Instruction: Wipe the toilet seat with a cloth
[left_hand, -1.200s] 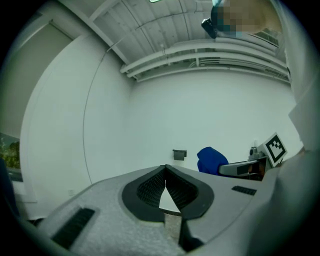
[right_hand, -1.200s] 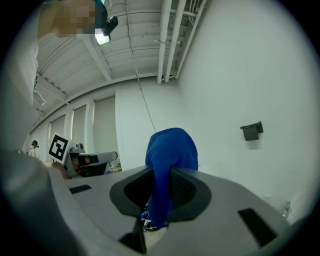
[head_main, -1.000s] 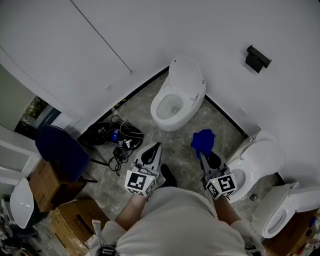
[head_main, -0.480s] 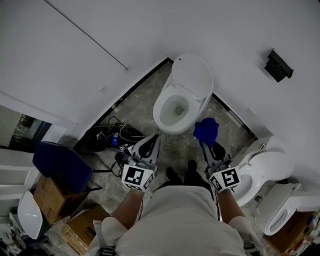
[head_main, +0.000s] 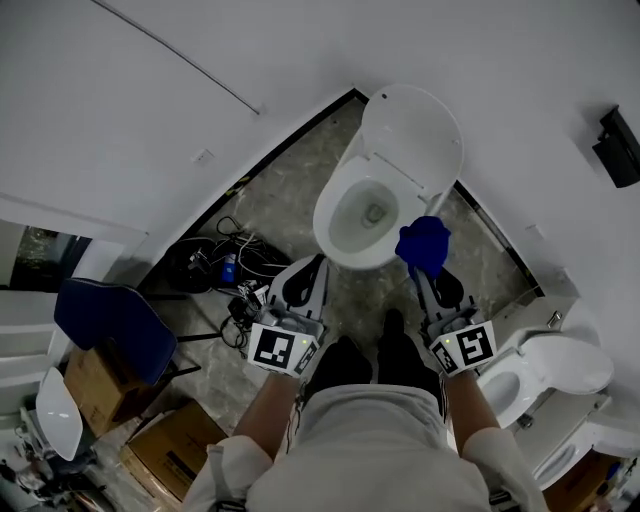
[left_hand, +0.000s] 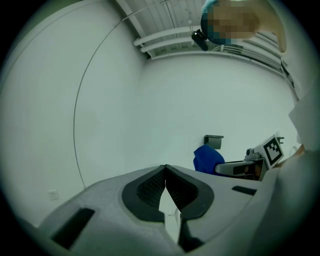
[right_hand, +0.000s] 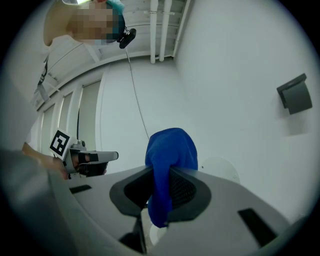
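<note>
A white toilet (head_main: 352, 240) with its lid (head_main: 412, 128) raised stands in the corner ahead, bowl open. My right gripper (head_main: 424, 262) is shut on a blue cloth (head_main: 423, 243), held beside the bowl's right rim. The same cloth (right_hand: 169, 160) bulges up between the jaws in the right gripper view. The left gripper (head_main: 318, 262) sits at the near left of the bowl, tips meeting, with nothing between them. From the left gripper view I see its jaws (left_hand: 165, 170) closed and the cloth (left_hand: 207, 159) off to the right.
A tangle of cables (head_main: 215, 272) and a blue chair (head_main: 105, 318) lie on the floor at left, cardboard boxes (head_main: 165, 445) nearer. Another white toilet (head_main: 535, 368) stands at right. A dark wall fixture (head_main: 622, 146) hangs at upper right. The person's feet (head_main: 365, 358) stand before the bowl.
The person has stepped closer to the toilet. Both grippers now sit right at the bowl's near rim, and the cloth has moved up beside the bowl.
</note>
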